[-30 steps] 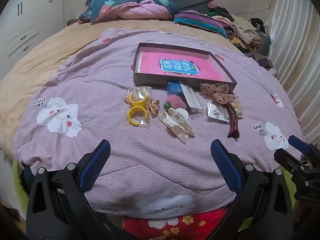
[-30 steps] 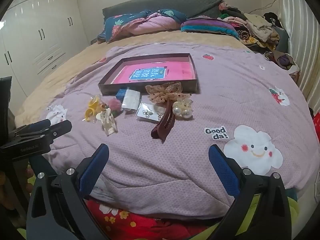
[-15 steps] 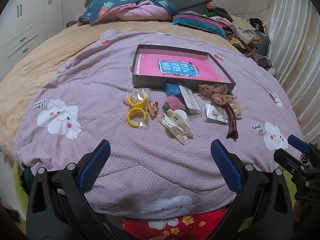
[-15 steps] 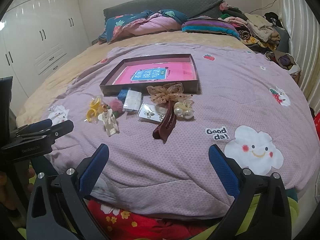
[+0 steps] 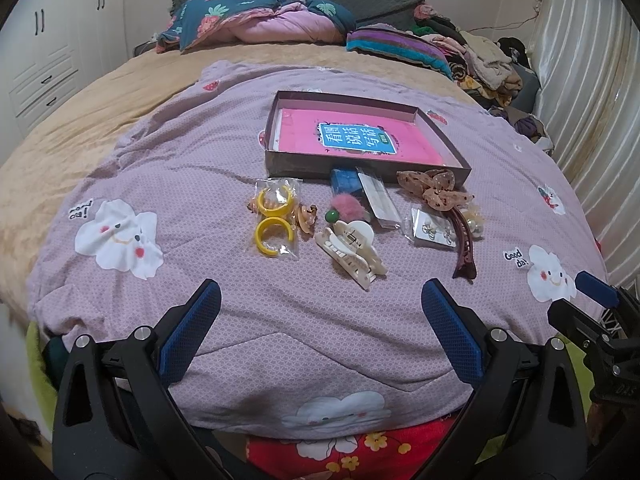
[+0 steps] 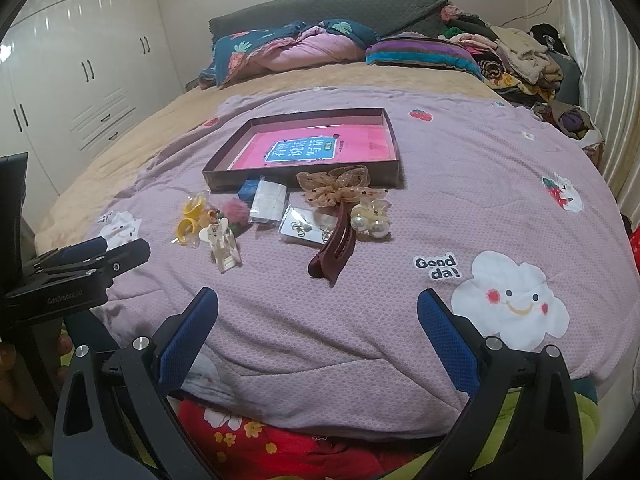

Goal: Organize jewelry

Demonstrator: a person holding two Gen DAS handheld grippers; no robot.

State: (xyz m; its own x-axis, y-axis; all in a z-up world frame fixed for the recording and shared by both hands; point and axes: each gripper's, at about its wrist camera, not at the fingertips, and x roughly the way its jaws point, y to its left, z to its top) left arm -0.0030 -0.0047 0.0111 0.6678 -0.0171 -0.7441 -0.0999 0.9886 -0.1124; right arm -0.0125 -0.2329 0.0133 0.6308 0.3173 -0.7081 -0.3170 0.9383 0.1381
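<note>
A shallow brown box (image 5: 456,152) (image 6: 224,182) with a pink booklet inside lies on the purple quilt. In front of it are scattered pieces: bagged yellow hoops (image 5: 275,220) (image 6: 188,224), a cream claw clip (image 5: 352,252) (image 6: 224,246), a pink pom-pom (image 5: 347,205), a dotted brown bow (image 5: 434,188) (image 6: 336,186), a maroon clip (image 5: 464,246) (image 6: 334,248), carded earrings (image 5: 434,232) (image 6: 304,226) and a pearl clip (image 6: 370,216). My left gripper (image 5: 320,324) stands open, short of the clips and empty. My right gripper (image 6: 318,328) is also open and empty, near the maroon clip.
The quilt (image 5: 200,160) covers a bed with pillows (image 5: 256,20) and piled clothes (image 5: 480,56) at the head. White wardrobes (image 6: 80,80) stand on the left, a curtain (image 5: 592,120) on the right. A red floral cover (image 5: 340,448) hangs at the bed's near edge.
Both grippers have eased slightly forward and up; the jewelry sits a little lower and nearer in each view. Nothing was touched.
</note>
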